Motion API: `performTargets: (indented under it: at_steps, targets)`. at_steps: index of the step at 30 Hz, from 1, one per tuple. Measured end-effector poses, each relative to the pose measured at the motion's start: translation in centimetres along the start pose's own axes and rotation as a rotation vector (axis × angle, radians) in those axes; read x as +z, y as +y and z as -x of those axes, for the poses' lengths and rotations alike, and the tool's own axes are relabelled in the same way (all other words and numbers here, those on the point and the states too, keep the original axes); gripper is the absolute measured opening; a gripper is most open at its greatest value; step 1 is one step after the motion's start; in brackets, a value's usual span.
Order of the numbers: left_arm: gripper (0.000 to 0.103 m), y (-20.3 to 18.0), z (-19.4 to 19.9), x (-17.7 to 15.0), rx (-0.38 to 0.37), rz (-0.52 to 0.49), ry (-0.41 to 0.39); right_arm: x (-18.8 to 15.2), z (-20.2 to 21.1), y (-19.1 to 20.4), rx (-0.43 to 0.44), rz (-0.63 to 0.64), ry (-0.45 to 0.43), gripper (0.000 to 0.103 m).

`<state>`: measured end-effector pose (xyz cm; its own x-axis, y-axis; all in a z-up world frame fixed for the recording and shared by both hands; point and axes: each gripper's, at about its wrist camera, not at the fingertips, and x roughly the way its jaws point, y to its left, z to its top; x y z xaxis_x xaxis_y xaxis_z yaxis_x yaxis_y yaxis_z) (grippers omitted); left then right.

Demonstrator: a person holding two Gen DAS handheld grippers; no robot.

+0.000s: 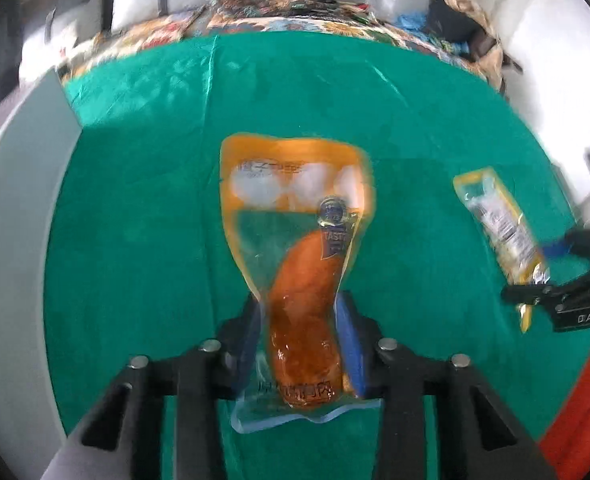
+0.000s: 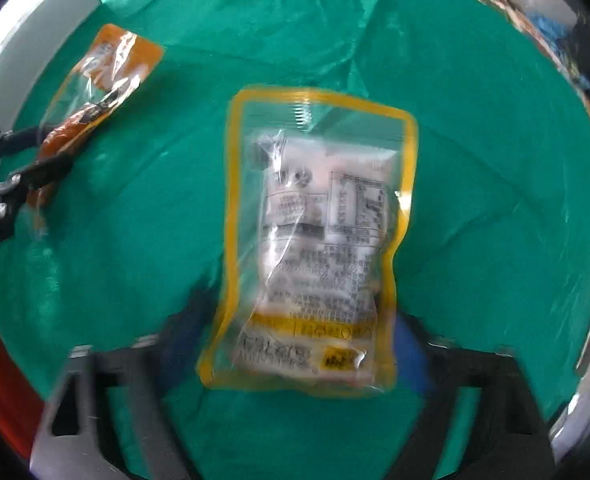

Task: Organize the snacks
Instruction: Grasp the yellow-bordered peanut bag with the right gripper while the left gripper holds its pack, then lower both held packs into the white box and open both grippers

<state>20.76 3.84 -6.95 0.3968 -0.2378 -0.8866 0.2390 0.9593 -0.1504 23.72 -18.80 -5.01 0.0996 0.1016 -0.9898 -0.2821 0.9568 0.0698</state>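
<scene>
- The orange drumstick pouch [image 1: 295, 248] is clamped at its lower, narrow end between the blue pads of the left gripper [image 1: 299, 344]; its long axis runs straight out from the jaws, away from the camera.
- The pouch hangs clear above the green cloth [image 1: 135, 200] that covers the worktop.
- To the right of the pouch, near the cloth's right edge, the yellow-edged packet [image 2: 311, 232] is seen with its printed back up and its long axis in line with the right gripper [image 2: 295, 344].
- The right jaws stand at either long side of the packet's near end; whether the pads already press on it cannot be told through the blur.
- Each pack is nearest to its own hand, so no crossing is judged necessary.
</scene>
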Motion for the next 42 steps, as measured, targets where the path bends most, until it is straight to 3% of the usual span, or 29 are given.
performTargets:
  at_steps: [3,5,8,11,14,18,21,25,27,31,35,37,38,40,42]
  targets:
    - [0.034,0.4,0.6,-1.7,0.002,0.010,-0.016,-1.4,0.5,-1.2,0.053,-0.062,0.003,0.068]
    - [0.034,0.6,1.5,-3.0,-0.037,0.054,-0.037,-2.5,1.1,-2.2,0.081,-0.116,-0.026,0.068]
    - [0.034,1.5,3.7,-4.6,-0.113,0.138,-0.081,-4.4,3.0,-4.0,0.246,-0.260,-0.125,0.068]
    - [0.034,2.1,6.5,-5.1,-0.171,0.195,-0.135,-5.6,4.7,-4.8,0.331,-0.345,-0.196,0.068]
    - [0.034,3.2,10.1,-5.0,-0.217,0.238,-0.195,-5.9,5.9,-3.7,0.378,-0.355,-0.228,0.068]
    - [0.035,6.0,15.6,-4.8,-0.233,0.279,-0.282,-4.2,9.2,0.6,0.407,-0.264,-0.286,0.069]
    - [0.036,9.9,20.1,-5.3,-0.197,0.312,-0.340,-2.5,11.9,4.0,0.446,-0.202,-0.327,0.069]
    - [0.038,16.6,25.0,-7.2,-0.059,0.357,-0.383,0.6,14.7,12.2,0.508,-0.077,-0.374,0.069]
    - [0.039,20.2,26.1,-8.5,0.043,0.390,-0.372,2.3,15.8,17.6,0.549,0.007,-0.384,0.069]
    - [0.040,26.6,26.2,-12.4,0.171,0.490,-0.314,3.5,16.7,26.9,0.614,0.147,-0.363,0.069]
    - [0.055,28.8,24.2,-15.0,0.251,0.522,-0.268,5.2,14.6,35.8,0.598,0.248,-0.344,0.073]
    - [0.061,29.0,23.8,-16.0,0.250,0.545,-0.279,6.4,12.7,38.8,0.573,0.265,-0.354,0.077]
    - [0.071,29.1,23.9,-16.7,0.243,0.552,-0.291,6.5,11.8,39.5,0.564,0.268,-0.345,0.083]
    - [0.084,28.3,24.5,-17.6,0.273,0.554,-0.324,7.4,10.1,40.7,0.557,0.264,-0.306,0.083]
    - [0.086,27.4,25.0,-17.7,0.319,0.530,-0.349,7.1,9.8,40.5,0.576,0.248,-0.304,0.083]
